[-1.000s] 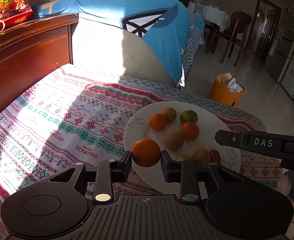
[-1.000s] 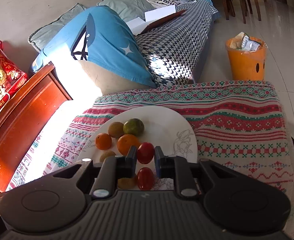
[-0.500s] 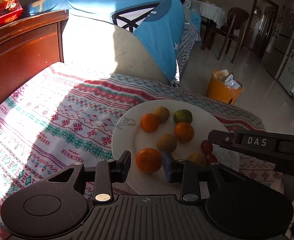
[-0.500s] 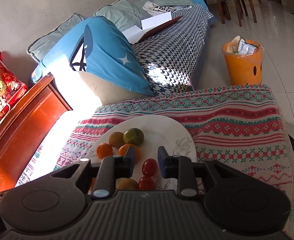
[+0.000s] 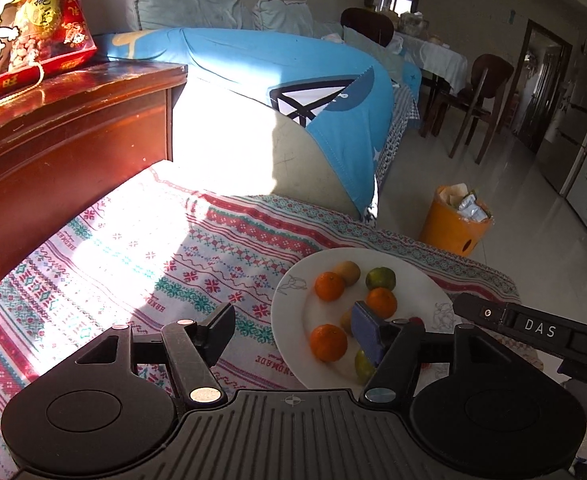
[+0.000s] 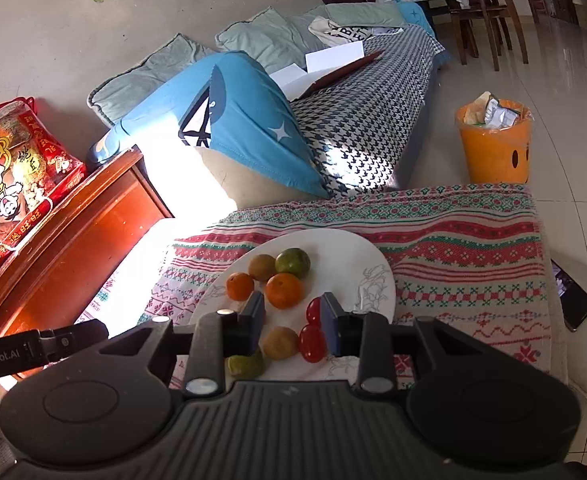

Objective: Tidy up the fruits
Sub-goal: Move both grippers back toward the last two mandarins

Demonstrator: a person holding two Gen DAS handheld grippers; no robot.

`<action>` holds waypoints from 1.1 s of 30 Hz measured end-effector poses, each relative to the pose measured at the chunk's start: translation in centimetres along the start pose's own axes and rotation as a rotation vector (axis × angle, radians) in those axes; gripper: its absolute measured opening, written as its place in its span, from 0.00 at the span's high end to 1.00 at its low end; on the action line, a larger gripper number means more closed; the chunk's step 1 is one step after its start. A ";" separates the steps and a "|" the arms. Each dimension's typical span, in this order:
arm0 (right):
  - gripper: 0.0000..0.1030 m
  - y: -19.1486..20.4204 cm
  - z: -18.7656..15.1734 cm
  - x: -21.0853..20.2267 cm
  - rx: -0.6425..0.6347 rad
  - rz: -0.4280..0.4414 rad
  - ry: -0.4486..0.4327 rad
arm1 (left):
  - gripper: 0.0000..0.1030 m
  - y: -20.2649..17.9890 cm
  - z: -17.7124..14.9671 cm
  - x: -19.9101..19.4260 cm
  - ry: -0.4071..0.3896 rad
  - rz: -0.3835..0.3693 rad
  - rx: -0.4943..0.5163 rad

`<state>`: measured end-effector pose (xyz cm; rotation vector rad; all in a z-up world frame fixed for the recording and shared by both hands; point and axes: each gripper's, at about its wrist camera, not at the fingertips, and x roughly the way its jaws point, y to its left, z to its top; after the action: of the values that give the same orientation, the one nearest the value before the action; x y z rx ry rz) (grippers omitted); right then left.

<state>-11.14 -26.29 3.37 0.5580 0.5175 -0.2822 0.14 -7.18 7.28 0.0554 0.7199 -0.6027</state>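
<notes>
A white plate [image 5: 413,280] on the patterned cloth holds several fruits. Among them are an orange [image 5: 328,342] at the near edge, two more oranges, a green tangerine [image 5: 380,278] and a brown kiwi [image 5: 347,273]. My left gripper [image 5: 293,334] hovers over the plate's left rim. Its jaws are opening wide and nothing is pressed between them. In the right wrist view the plate [image 6: 345,256] shows two red cherry tomatoes [image 6: 312,343] side by side near the right fingertip. My right gripper [image 6: 292,322] is open above them and holds nothing.
A dark wooden cabinet [image 5: 73,140] with a red snack bag [image 5: 25,20] stands at the left. Beyond the table are a sofa with a blue cover [image 6: 245,120] and an orange waste bin [image 6: 493,148]. A phone [image 6: 573,300] lies at the cloth's right edge.
The left gripper let go of the orange, which now lies on the plate, then spread its jaws and rose. The right gripper released the cherry tomato beside the other one and drew back.
</notes>
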 end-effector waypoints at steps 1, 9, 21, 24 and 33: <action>0.68 0.3 -0.4 -0.1 -0.012 0.004 0.004 | 0.37 0.3 -0.1 -0.4 0.002 0.006 -0.008; 0.68 2.2 -3.3 -0.8 -0.076 0.039 0.057 | 0.37 2.7 -1.5 -2.6 0.001 0.046 -0.063; 0.67 5.4 -6.8 -0.2 -0.164 0.131 0.153 | 0.37 4.5 -3.5 -3.0 0.059 0.121 -0.086; 0.65 6.4 -7.6 0.2 -0.182 0.152 0.178 | 0.37 5.2 -3.7 -3.1 0.065 0.136 -0.101; 0.62 8.3 -9.3 1.9 -0.226 0.173 0.226 | 0.37 6.2 -4.1 -2.7 0.086 0.156 -0.139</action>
<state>-9.93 -14.48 -0.85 0.4133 0.7053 0.0055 -0.58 0.37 4.89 0.0087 0.8314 -0.4024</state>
